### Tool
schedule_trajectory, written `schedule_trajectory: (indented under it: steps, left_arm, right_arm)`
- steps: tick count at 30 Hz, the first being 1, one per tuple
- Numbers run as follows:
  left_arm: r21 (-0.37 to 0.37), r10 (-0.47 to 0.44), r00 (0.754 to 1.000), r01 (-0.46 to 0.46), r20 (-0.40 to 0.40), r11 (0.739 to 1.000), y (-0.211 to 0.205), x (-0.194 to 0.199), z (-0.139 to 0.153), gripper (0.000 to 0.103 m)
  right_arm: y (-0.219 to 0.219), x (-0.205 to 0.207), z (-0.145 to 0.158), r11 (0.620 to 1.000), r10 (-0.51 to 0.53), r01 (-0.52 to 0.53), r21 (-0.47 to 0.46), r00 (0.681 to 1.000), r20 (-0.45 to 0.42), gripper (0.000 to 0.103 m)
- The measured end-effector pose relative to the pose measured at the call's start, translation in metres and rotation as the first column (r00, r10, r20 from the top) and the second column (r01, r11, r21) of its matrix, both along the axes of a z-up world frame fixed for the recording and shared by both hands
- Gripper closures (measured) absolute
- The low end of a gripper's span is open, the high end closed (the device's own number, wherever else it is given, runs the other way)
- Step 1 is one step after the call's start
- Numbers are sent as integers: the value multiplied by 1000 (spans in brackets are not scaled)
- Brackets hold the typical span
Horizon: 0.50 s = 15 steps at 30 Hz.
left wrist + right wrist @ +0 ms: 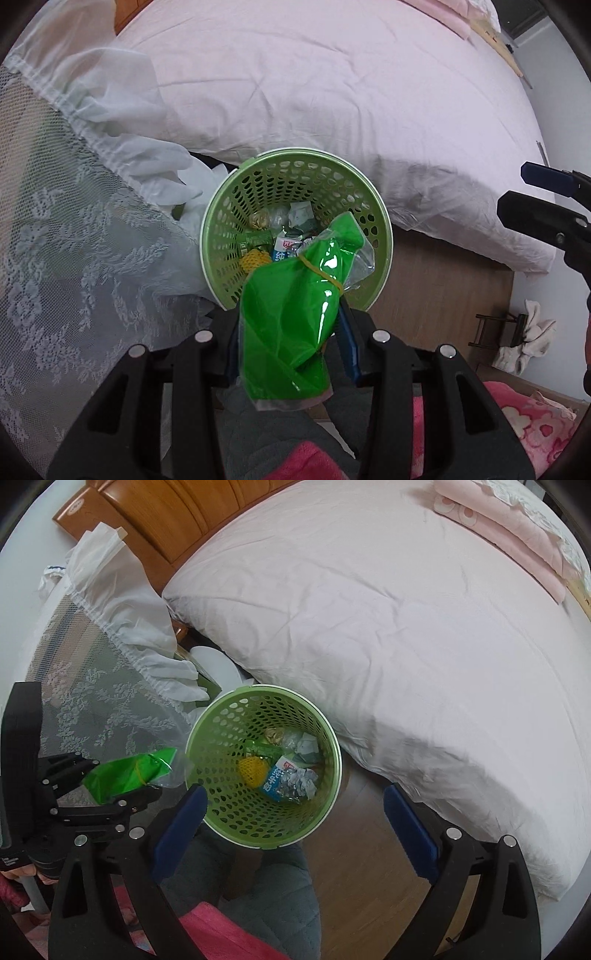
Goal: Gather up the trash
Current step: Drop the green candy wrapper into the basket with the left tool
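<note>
My left gripper (291, 332) is shut on a crumpled green plastic bag (295, 295) with a yellow rubber band around it. The bag hangs over the near rim of a green perforated waste basket (221, 221) that stands on the floor beside the bed. From the right wrist view the same bag (129, 771) sits just left of the basket (221, 812), held by the left gripper (110, 779). Inside lie several scraps: a yellow net (253, 771), a blue-white carton (277, 775), crumpled paper. My right gripper (295, 812) is open above the basket's near side, nothing between its blue pads.
A bed with a pale pink sheet (406, 627) fills the far side, its wooden headboard (166, 509) at top left. White lace curtain fabric (74, 240) hangs to the left of the basket. Wood floor (362, 886) lies below, with pink and grey clothing (258, 904) at the bottom.
</note>
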<state>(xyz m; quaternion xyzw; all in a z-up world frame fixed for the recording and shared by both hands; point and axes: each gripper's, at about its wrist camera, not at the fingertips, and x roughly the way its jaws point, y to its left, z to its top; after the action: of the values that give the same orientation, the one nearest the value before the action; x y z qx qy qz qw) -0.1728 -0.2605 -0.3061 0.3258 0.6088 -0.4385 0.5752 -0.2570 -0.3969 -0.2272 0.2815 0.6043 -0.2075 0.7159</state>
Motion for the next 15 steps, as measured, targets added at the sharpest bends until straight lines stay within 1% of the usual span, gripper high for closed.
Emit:
schedule_trajectory:
  steps: [2,4,5,6,8,11,15]
  left_arm:
    - [1,-8,1000,8,-2,1000,-2,-3,-1,61]
    - [-5,-7,1000,6,-10,1000,-5,-6,1,46]
    - [-14,-2,1000,2,0,1000,-6,-7,5,31]
    - [-26,0,1000,1,16,1000,-6,-7,10,21]
    - [-42,-5,999,7,44,999,-9,-9,20,15]
    - [-57,-6,998,10,70,998,-12,-7,36,15]
    - [-97,21,990,-7,140,995,-9,1,66,11]
  right_arm:
    - [-3,-6,-2,1000,-3,3,7,1000,7,7]
    - [-5,-10,-1,1000,-8,8,9,1000,15,7]
    - [-6,-11,0,1000,-10,10,9,1000,20,7]
    - [-7,-13,2,1000,-14,14,8,1000,26,7]
    - [-10,-12,5,1000,-20,20,2,999,41,7]
    - [-12,-12,13,1000,-25,25,-7,997,70,7]
    - [-18,-2,29,1000,-8,10,-18,991,131,7]
